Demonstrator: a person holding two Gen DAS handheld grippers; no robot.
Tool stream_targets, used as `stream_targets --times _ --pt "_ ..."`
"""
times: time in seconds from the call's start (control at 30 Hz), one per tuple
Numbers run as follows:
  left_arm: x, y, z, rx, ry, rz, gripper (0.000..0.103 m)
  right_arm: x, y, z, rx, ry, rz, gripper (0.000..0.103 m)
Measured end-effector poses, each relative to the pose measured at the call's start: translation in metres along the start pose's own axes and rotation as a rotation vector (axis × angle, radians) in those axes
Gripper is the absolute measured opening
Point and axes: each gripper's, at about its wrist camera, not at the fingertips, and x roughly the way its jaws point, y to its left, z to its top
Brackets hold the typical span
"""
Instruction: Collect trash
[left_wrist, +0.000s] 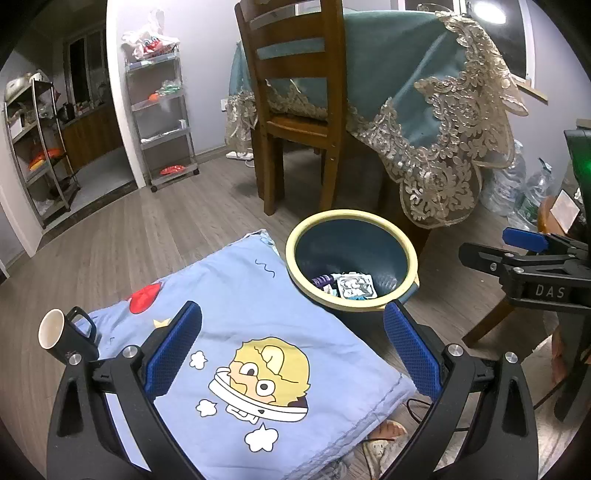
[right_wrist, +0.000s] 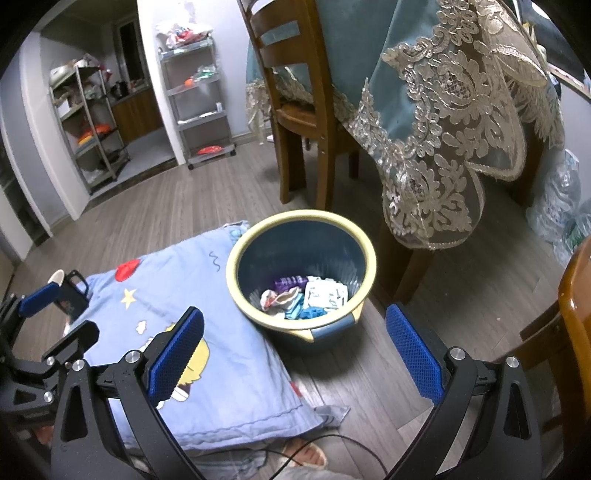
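A blue trash bin with a yellow rim (left_wrist: 295, 236) (right_wrist: 240, 243) stands on the wood floor beside a light-blue cartoon cloth (left_wrist: 229, 295) (right_wrist: 173, 273). Inside it lie crumpled wrappers and paper scraps (left_wrist: 351, 286) (right_wrist: 306, 295). My left gripper (left_wrist: 291, 347) is open and empty above the cloth, just short of the bin. My right gripper (right_wrist: 295, 350) is open and empty, over the cloth's edge in front of the bin. The right gripper also shows at the right of the left wrist view (left_wrist: 517, 251). A black mug (left_wrist: 62, 334) (right_wrist: 72, 291) lies on the cloth's far left.
A wooden chair (left_wrist: 295, 110) (right_wrist: 295, 110) and a table with a teal lace-edged cloth (left_wrist: 424, 110) (right_wrist: 443, 110) stand behind the bin. Metal shelves (left_wrist: 162, 118) (right_wrist: 199, 99) stand by the wall. Water bottles (left_wrist: 517, 181) sit right. A black cable (right_wrist: 332, 443) runs on the floor.
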Motion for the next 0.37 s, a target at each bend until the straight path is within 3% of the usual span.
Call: stream_targets --times 0.37 --pt "-0.0067 0.0020 0.0057 -0.014 -0.003 -0.014 0.097 0.0014 -0.0019 -0.0010 0.017 0.007 -0.008 0.098"
